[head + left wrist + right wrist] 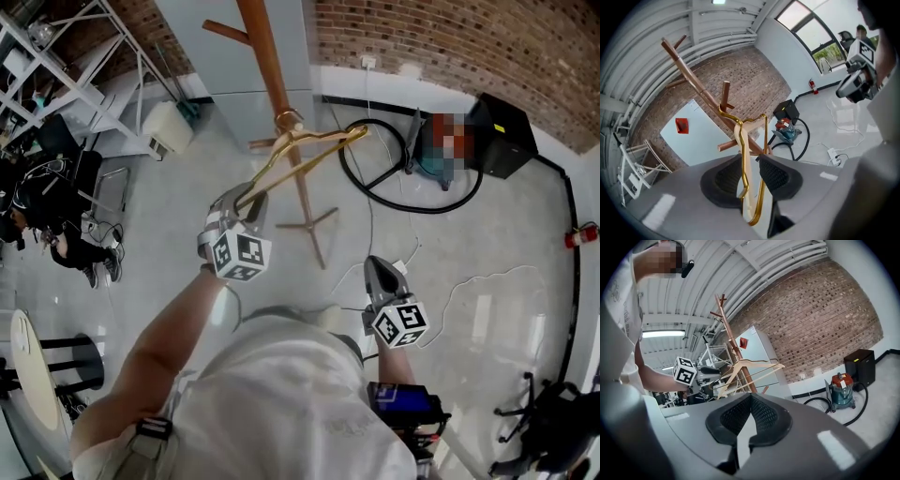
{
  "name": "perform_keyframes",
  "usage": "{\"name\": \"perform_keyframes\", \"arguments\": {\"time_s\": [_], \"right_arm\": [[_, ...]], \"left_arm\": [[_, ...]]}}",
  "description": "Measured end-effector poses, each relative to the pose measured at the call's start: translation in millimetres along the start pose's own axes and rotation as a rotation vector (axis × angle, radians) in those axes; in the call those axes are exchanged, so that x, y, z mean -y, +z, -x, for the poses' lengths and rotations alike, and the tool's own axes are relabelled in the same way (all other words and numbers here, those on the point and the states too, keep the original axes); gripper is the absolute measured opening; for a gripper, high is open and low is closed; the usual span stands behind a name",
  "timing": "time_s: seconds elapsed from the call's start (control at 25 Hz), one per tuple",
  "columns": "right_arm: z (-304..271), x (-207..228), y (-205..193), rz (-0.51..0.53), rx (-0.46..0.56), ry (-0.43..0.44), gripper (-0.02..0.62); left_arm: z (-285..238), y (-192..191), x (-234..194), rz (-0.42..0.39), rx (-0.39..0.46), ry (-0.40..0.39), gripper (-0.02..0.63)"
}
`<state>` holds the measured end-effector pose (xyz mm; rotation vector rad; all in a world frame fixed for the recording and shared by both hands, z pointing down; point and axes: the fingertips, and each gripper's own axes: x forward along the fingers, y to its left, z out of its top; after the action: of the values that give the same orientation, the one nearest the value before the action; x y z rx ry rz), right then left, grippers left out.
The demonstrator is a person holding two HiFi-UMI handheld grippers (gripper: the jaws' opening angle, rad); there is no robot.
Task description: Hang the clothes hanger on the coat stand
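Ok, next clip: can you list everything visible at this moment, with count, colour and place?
clothes hanger: 1, pale wood and gold metal, hook on the coat stand, lower end between the left gripper's jaws
coat stand: 1, brown wood, on the floor ahead
vacuum cleaner: 1, teal and red with black hose, by the brick wall
box: 1, black, by the wall beside the vacuum cleaner
fire extinguisher: 1, red, far right wall
shelving rack: 1, white, far left
round table: 1, cream, near left
power strip: 1, white, on the floor
seated person: 1, dark clothes, left
left gripper: 1, grey, jaws apart around the clothes hanger
right gripper: 1, grey, jaws together, empty
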<state>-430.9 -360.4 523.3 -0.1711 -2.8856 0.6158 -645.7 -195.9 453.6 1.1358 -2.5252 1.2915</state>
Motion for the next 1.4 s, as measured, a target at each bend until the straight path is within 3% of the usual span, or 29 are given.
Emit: {"name": "perform_keyframes", "arguments": {"time_s": [0.32, 0.64, 0.76, 0.96, 1.08, 1.4], "right_arm": [[-17, -59, 6, 0.081, 0.026, -0.050, 0.014], [-2, -57, 16, 0.092, -0.006, -0.100, 0.014], [-2, -63, 14, 0.096, -0.006, -0.103, 0.014], [14, -113, -1, 0.128, -0.016, -0.079, 0.014], [29, -131, -20, 0.118, -0.029, -0.092, 0.014], [35, -155, -51, 0.091, -0.038, -0.128, 0.014]], "left_arm": [[55, -20, -20, 0.053, 0.160, -0.025, 0.066], [61, -9, 64, 0.147, 0.224, -0.261, 0.005], [68, -7, 83, 0.240, 0.235, -0.355, 0.002], [113, -22, 107, 0.408, 0.255, -0.526, 0.002], [131, -29, 125, 0.469, 0.266, -0.611, 0.002], [156, -49, 140, 0.507, 0.282, -0.719, 0.002]]}}
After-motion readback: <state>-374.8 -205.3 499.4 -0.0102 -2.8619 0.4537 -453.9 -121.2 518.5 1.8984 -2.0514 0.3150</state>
